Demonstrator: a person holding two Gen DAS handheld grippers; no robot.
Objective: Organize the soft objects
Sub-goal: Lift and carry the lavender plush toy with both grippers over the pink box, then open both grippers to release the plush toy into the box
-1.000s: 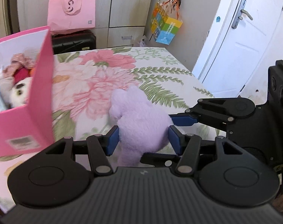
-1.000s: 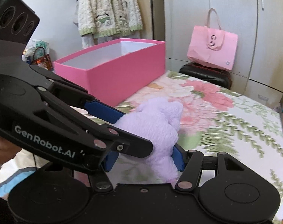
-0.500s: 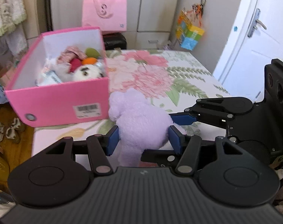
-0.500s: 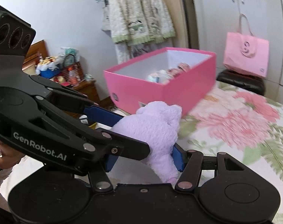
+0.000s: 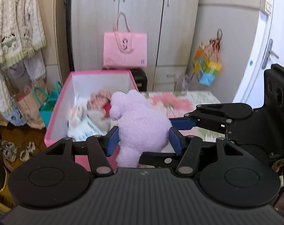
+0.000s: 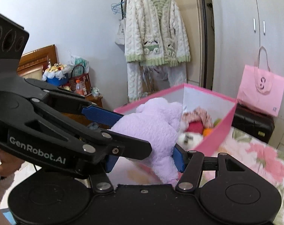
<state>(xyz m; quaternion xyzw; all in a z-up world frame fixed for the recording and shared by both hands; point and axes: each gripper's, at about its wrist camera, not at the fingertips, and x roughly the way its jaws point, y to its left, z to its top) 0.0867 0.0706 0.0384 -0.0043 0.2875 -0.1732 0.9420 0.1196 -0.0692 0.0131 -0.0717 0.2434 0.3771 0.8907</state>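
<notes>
Between both tongs [image 5: 143, 137], lilac plush [image 5: 140, 125]

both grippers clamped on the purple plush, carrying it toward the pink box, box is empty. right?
Not quite: the pink box is not empty. The left wrist view shows other soft toys already inside it. The rest holds: the left gripper and right gripper both clamp the purple plush, held up by the box.
</notes>
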